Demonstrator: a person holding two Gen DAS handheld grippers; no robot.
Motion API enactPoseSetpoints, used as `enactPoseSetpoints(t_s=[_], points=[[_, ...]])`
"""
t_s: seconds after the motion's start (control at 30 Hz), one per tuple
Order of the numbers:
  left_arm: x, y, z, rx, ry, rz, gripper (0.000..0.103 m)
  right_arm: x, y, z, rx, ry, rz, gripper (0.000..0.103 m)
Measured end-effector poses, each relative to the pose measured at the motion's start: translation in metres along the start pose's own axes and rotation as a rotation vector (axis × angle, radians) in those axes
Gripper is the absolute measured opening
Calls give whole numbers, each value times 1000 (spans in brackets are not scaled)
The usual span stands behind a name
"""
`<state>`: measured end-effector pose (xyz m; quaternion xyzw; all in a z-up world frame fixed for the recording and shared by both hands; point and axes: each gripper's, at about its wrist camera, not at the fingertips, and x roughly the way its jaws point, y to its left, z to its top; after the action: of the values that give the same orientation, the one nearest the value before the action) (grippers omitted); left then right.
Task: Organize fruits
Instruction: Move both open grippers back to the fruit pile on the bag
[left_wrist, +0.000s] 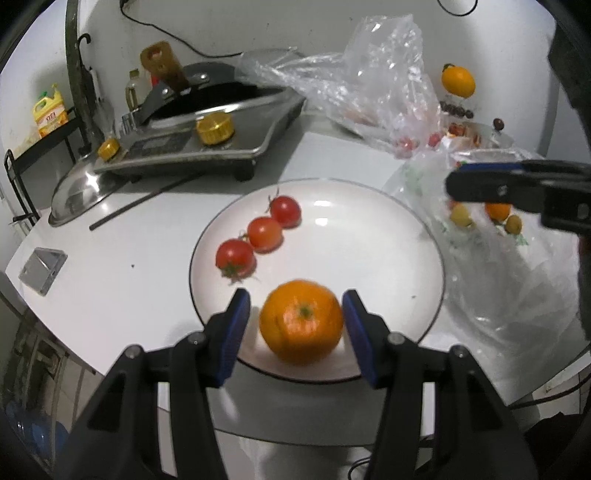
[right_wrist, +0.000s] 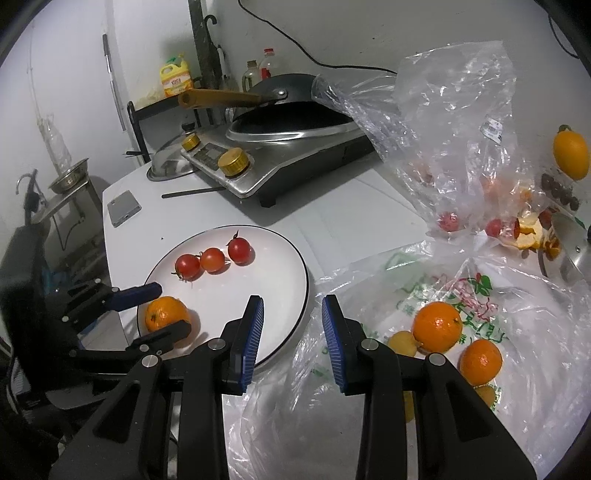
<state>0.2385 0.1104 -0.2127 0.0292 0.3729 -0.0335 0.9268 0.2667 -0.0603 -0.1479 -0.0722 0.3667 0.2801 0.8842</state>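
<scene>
- The orange (left_wrist: 301, 321) sat on the near edge of the white plate (left_wrist: 388, 236), between the blue pads of the left gripper (left_wrist: 295, 314), with a slim gap on each side, so it looked released, not clamped.
- To finish this step well, I judged the left gripper should back straight off without nudging the orange, which could roll toward the three cherry tomatoes (left_wrist: 264, 229) lined up farther in.
- The right gripper (right_wrist: 291, 332) hovered over the plate's rim and the edge of the printed plastic bag (right_wrist: 480, 295) on the desk (right_wrist: 351, 206); its jaws stood narrowly apart, holding nothing.
- More oranges (right_wrist: 437, 326) waited on that bag; a good next grasp would need the jaws widened first, then closed across the fruit's middle.
- The loose film could snag a finger.
</scene>
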Motion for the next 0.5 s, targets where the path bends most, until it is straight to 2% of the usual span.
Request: enactPoseSetpoints(t_s=[0.1, 0.5], points=[[5, 2, -2, 2, 8, -12, 47, -1, 0, -1, 2, 0, -4, 35], [12, 16, 4, -1, -8, 22, 46, 5, 1, 2, -3, 7, -7, 35]])
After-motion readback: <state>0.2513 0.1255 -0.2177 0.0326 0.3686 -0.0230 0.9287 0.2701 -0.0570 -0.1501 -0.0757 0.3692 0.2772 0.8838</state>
